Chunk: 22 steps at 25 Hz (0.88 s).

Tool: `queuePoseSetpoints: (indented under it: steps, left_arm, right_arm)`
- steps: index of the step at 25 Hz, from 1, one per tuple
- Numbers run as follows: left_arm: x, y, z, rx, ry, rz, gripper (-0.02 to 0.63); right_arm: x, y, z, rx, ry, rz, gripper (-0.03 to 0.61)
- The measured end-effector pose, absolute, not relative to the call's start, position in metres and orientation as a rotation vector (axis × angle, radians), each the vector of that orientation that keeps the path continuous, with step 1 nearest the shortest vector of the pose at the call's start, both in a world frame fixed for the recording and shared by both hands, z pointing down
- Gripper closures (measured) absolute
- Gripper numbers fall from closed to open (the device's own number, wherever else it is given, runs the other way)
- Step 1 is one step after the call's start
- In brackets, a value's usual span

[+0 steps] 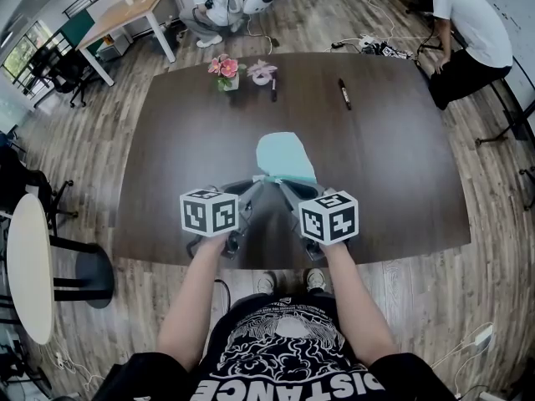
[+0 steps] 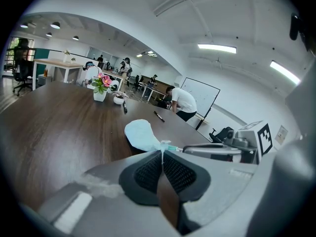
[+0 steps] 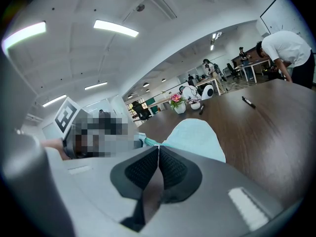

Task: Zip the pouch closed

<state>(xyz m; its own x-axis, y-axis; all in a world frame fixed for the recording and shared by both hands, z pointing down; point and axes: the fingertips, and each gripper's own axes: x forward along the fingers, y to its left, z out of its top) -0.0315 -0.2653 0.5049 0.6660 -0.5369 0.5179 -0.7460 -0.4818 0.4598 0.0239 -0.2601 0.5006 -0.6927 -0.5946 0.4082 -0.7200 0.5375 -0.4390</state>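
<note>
Two tongs meet at the near end of the pale blue pouch [image 1: 284, 155], which lies along the middle of the worktop [image 1: 401, 182] and reaches toward its near edge. The left tongs [image 2: 161, 153] are pinched together on a thin pale tab at the pouch's corner. A short teal zip [image 2: 174, 148] runs from that corner toward the right tongs [image 3: 157, 147]. Those are pressed together right at the pouch's edge, but whether fabric sits between their pads is too small to tell. In the head view the bodies of the tongs cover the pouch's near end, so no slider can be made out.

The worktop is dark brown wood grain with rounded corners. Along its far edge, from left to right, stand a small pot of pink flowers [image 1: 224, 70], a small pale object [image 1: 262, 73] too small to identify, a dark pen [image 1: 273, 90] and a black marker [image 1: 343, 93]. The plank floor [image 1: 435, 307] surrounds it. A white round table [image 1: 29, 266] is cut off at the left, and a long light-wood table [image 1: 125, 15] stands beyond it. One person [image 1: 213, 2] crouches past the far edge, and another person in a white shirt [image 1: 472, 19] bends over near the far right corner.
</note>
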Motion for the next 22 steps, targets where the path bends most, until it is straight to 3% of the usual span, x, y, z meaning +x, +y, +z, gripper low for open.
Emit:
queuePoseSetpoints:
  steps: [22]
  left_arm:
    - [-0.053, -0.273, 0.513, 2.143, -1.071, 0.372, 0.598]
  right_arm:
    - [0.026, -0.263, 0.508, 1.121, -2.53, 0.866, 0.569]
